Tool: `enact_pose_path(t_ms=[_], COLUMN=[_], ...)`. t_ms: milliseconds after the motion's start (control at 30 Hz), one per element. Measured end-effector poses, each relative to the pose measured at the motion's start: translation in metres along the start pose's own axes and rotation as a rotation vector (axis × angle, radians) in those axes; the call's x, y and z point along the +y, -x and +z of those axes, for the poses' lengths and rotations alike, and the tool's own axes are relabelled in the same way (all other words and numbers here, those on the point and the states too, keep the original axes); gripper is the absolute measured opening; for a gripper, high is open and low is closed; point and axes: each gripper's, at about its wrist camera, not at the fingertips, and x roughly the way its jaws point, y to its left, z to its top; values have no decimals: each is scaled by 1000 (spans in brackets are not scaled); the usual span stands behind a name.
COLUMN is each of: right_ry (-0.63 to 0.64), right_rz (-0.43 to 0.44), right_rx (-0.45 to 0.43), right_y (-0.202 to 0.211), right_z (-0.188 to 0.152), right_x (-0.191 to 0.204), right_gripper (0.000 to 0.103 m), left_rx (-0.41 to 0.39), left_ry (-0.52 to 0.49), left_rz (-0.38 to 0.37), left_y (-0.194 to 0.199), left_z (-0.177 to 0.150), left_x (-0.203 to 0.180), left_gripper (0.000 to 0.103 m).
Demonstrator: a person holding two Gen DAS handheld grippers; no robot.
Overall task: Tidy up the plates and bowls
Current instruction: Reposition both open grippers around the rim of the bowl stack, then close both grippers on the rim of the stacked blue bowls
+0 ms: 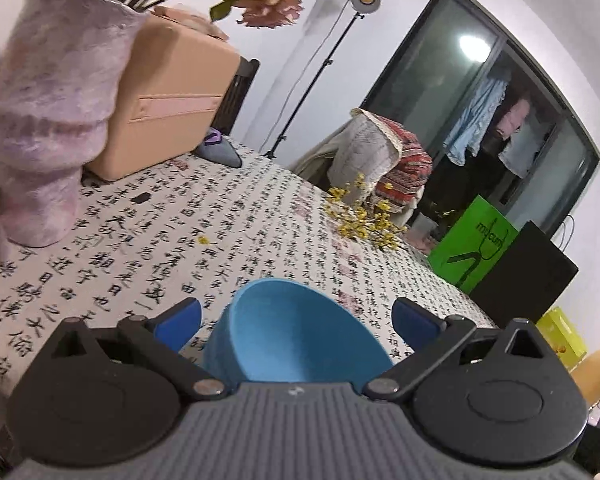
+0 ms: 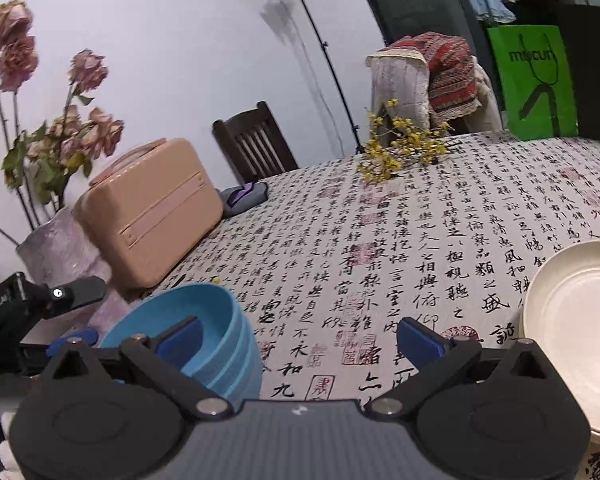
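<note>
While both jaws stand open, left gripper (image 1: 296,318) straddles blue bowl stack (image 2: 204,340) on desk (image 2: 380,240); right gripper (image 2: 300,338) empty, cream plates (image 2: 576,328) beside it. Close squarely on rim, lift level, avoid tipping nested bowls.

The blue bowl stack (image 2: 204,344) loses its near side behind the right gripper's (image 2: 298,338) body and left finger; in the left wrist view the blue bowl's (image 1: 296,332) base is covered by the left gripper (image 1: 296,320) housing — whether it rests on the tablecloth cannot be told; the cream plates (image 2: 572,336) run off the right edge; the vase (image 1: 48,120) is motion-blurred, its flowers cropped at the top.
</note>
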Motion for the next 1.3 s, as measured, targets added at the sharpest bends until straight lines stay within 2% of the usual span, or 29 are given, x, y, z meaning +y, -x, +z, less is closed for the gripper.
enact_pose_path(t_ms=[233,467,600,767,833,967,1000,1133,1300], right_ry=[-19,-29,-24,-39,-45,-69,-76,-121,-165], right_rz=[50,84,109,141,157,170,172,205,201], right_rx=[-4,57,132,242,293,406,429,513,567], right_y=[-5,-28,-43,-65,-75,-100,-104,-121,-130], right_z=[8,11,16,24,25,21,20,13,7], right_x=[5,9,10,12,13,16,17,18,18], right_gripper=[103,103,103,102,97,94,87,74,62], left_rx=[-10,61,116,237,281,356,374,433,477], left_ry=[-22,-29,-38,-37,-29,-21,-20,-3,4], left_rz=[51,103,135,167,170,169,169,155,133], left_y=[8,-8,-19,-42,-50,-62,-65,-73,-78], left_z=[7,11,12,13,13,8,7,0,-4], left_x=[4,15,22,30,32,33,33,34,31], left_gripper=[103,103,103,103,103,102,102,85,69])
